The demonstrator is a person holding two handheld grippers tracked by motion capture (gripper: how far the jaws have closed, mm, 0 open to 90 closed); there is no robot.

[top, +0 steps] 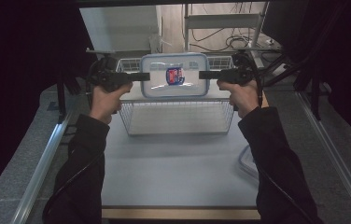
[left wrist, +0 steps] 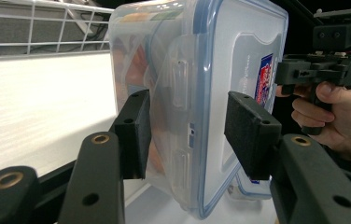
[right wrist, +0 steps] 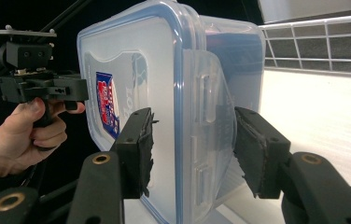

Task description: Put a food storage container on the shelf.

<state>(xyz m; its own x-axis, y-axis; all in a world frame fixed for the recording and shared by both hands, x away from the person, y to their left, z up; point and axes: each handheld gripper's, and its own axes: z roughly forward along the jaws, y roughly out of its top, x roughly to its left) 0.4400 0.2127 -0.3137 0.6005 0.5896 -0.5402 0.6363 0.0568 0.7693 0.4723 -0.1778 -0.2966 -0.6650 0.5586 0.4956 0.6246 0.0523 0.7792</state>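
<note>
High view: clear plastic container (top: 174,75) with blue-rimmed lid and a red-and-blue label, lifted above the white wire basket (top: 178,116) at the far end of the pale table (top: 173,172), lid side facing the camera. Left gripper (top: 142,76) clamped on the container's left edge, right gripper (top: 207,74) clamped on its right edge, each carried by a hand in a dark sleeve coming up from the bottom. Another clear lid or container (top: 248,161) lying on the table's right side, partly hidden behind the right sleeve. Left gripper view: two black jaws pressed on either side of the container's (left wrist: 197,93) short end, one pad on the clear body, the other on the lid face, over the side latch; orange contents dimly seen through the wall, too blurred to identify. Across the lid, the right gripper (left wrist: 283,74) and its hand biting the opposite edge; wire basket (left wrist: 38,28) and its white floor behind. Right gripper view: same grasp mirrored, pads squeezing the container (right wrist: 173,93) across its latch end, lid face and label turned left; left gripper (right wrist: 82,91) and hand at the far edge, basket mesh (right wrist: 313,42) at upper right.
</note>
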